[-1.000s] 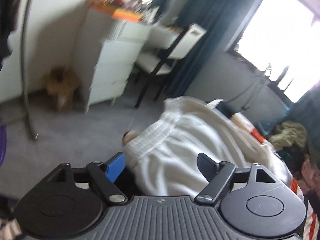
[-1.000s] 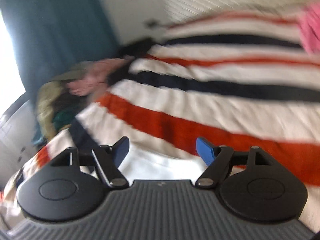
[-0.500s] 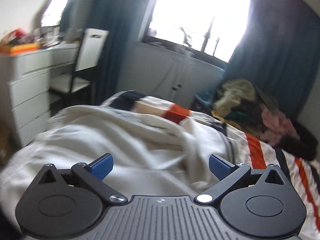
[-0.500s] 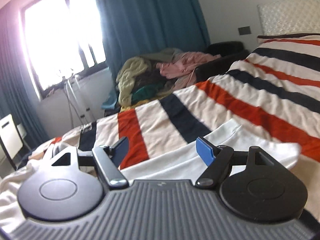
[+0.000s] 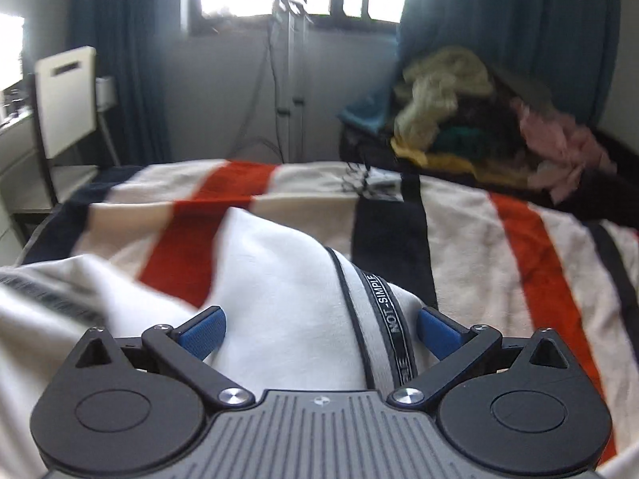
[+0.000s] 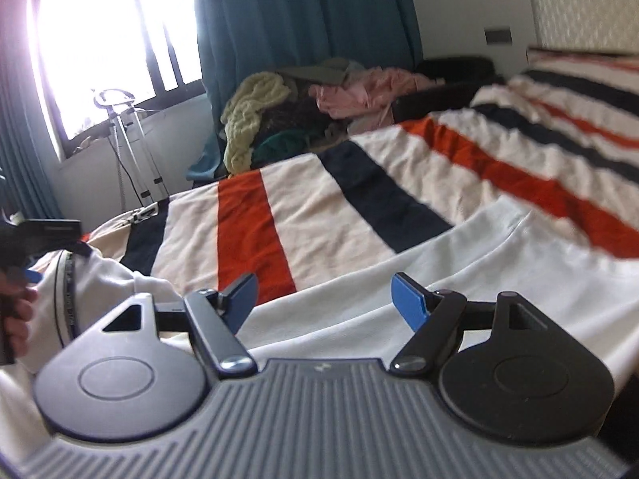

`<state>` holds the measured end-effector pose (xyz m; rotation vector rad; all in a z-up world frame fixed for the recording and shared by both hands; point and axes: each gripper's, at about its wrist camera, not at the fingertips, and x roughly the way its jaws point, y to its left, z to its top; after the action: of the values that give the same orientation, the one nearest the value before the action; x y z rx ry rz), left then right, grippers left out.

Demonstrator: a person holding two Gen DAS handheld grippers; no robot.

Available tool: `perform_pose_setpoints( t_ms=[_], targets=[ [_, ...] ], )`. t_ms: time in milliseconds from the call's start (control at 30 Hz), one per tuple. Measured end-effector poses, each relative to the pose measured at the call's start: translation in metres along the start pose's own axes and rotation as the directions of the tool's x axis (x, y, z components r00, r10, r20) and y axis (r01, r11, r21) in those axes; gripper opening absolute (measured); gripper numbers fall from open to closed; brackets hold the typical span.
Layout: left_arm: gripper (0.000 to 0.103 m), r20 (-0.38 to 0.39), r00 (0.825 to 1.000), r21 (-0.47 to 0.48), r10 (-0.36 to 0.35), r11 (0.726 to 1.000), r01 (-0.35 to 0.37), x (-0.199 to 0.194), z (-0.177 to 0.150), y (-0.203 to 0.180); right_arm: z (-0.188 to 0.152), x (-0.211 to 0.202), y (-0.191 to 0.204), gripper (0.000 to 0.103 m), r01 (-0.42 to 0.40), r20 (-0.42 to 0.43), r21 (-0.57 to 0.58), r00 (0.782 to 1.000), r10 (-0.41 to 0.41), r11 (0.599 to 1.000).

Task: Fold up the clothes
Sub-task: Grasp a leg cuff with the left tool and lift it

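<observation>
One white garment (image 5: 279, 303) lies spread on the striped blanket (image 5: 499, 247), filling the lower half of both views. In the left wrist view a dark printed band (image 5: 389, 319) on it runs from the bottom centre up toward the middle of the frame, so that part of the cloth lies lengthwise along the camera's line of sight. In the right wrist view the garment (image 6: 459, 279) stretches across the frame from lower left to centre right, its far edge rising to the right.

The left gripper (image 5: 319, 329) has its two blue-tipped fingers spread wide with the cloth bulging between them, not pinched. The right gripper (image 6: 325, 299) is likewise spread apart just above the white fabric, holding nothing. At the left edge of the right wrist view a hand (image 6: 16, 311) grasps the other tool's handle.

The blanket is cream with red and navy bars and covers a bed. Beyond it, in the upper right of the left wrist view, is one heap of mixed clothes (image 5: 479, 119). Teal curtains (image 6: 299, 20) flank one bright window (image 6: 112, 40). One white chair (image 5: 68, 99) stands at the upper left.
</observation>
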<state>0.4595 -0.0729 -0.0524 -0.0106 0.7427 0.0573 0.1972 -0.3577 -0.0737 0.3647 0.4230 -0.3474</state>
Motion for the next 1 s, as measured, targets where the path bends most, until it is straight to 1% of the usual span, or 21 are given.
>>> perform_pose_setpoints(
  t_ms=[67,133,200,233,267,300,400,467,500,533,567,600,633,667,767,800,833,900,933,967,1000],
  targets=[
    [0.102,-0.059,0.998,0.003,0.028,1.000,-0.028,0.027,0.008,-0.007,-0.001,0.014,-0.004,0.076,0.006,-0.022,0.030,1.000,-0.005,1.000],
    [0.086,-0.110,0.993,0.003,0.034,0.999,-0.034,0.046,0.013,-0.012,-0.002,0.028,-0.008,0.076,0.012,-0.044,0.060,0.999,-0.010,0.998],
    [0.048,-0.122,0.992,0.031,0.030,0.999,-0.026,0.052,0.014,-0.019,-0.003,0.036,-0.012,0.076,0.024,-0.053,0.080,0.998,-0.019,0.997],
    [0.039,-0.119,0.993,0.054,0.023,0.998,-0.016,0.052,0.015,-0.023,-0.004,0.038,-0.012,0.076,0.031,-0.050,0.080,0.998,-0.027,0.996],
    [0.022,-0.115,0.993,0.070,0.011,0.998,-0.003,0.045,0.014,-0.026,-0.004,0.038,-0.013,0.076,0.035,-0.045,0.078,0.999,-0.031,0.996],
    [0.016,-0.110,0.994,0.085,-0.002,0.996,0.011,0.037,0.013,-0.029,-0.005,0.036,-0.013,0.076,0.036,-0.039,0.076,0.999,-0.033,0.996],
    [0.013,-0.054,0.995,0.104,-0.089,0.990,0.094,0.003,0.016,-0.031,-0.005,0.028,-0.014,0.076,0.035,-0.021,0.069,0.999,-0.034,0.997],
    [0.012,-0.006,0.980,0.132,-0.197,0.972,0.196,-0.029,0.021,-0.029,-0.006,0.018,-0.017,0.076,0.034,-0.018,0.067,0.999,-0.033,0.997],
    [0.012,0.014,0.967,0.151,-0.254,0.957,0.249,-0.044,0.023,-0.028,-0.005,0.014,-0.019,0.076,0.033,-0.022,0.079,0.999,-0.031,0.996],
    [0.011,0.039,0.945,0.190,-0.324,0.931,0.311,-0.061,0.024,-0.027,-0.003,0.009,-0.021,0.076,0.033,-0.021,0.089,0.999,-0.031,0.995],
    [0.011,0.063,0.916,0.236,-0.397,0.897,0.373,-0.079,0.024,-0.026,-0.002,0.005,-0.022,0.076,0.034,-0.011,0.096,0.999,-0.033,0.995],
    [0.011,0.083,0.879,0.284,-0.469,0.857,0.430,-0.097,0.025,-0.026,0.000,0.001,-0.021,0.076,0.036,0.001,0.098,0.999,-0.037,0.995],
    [0.011,0.099,0.837,0.333,-0.538,0.811,0.482,-0.115,0.026,-0.025,0.001,-0.002,-0.020,0.076,0.042,0.018,0.091,0.999,-0.044,0.995],
    [0.011,0.114,0.773,0.381,-0.624,0.746,0.546,-0.134,0.026,-0.024,0.002,-0.005,-0.018,0.076,0.046,0.034,0.084,0.998,-0.049,0.995],
    [0.011,0.080,0.609,0.486,-0.789,0.564,0.668,-0.169,0.034,-0.031,0.004,-0.011,-0.013,0.076,0.058,0.084,0.071,0.994,-0.064,0.996],
    [0.010,0.073,0.583,0.522,-0.809,0.529,0.669,-0.176,0.037,-0.038,0.005,-0.011,-0.012,0.076,0.065,0.094,0.067,0.993,-0.071,0.996],
    [0.010,0.077,0.578,0.549,-0.812,0.518,0.655,-0.176,0.039,-0.047,0.005,-0.010,-0.011,0.076,0.072,0.101,0.063,0.992,-0.078,0.995],
    [0.009,0.107,0.590,0.568,-0.800,0.536,0.625,-0.163,0.042,-0.067,0.004,-0.006,-0.010,0.076,0.088,0.105,0.057,0.990,-0.094,0.994],
    [0.009,0.129,0.613,0.567,-0.779,0.565,0.599,-0.152,0.042,-0.079,0.004,-0.004,-0.010,0.076,0.096,0.102,0.054,0.990,-0.101,0.994],
    [0.009,0.149,0.645,0.560,-0.750,0.601,0.570,-0.138,0.041,-0.091,0.003,0.000,-0.010,0.076,0.101,0.094,0.051,0.990,-0.105,0.994],
    [0.010,0.165,0.684,0.543,-0.710,0.645,0.538,-0.121,0.039,-0.102,0.002,0.003,-0.011,0.076,0.103,0.085,0.050,0.991,-0.107,0.993]
  ],
)
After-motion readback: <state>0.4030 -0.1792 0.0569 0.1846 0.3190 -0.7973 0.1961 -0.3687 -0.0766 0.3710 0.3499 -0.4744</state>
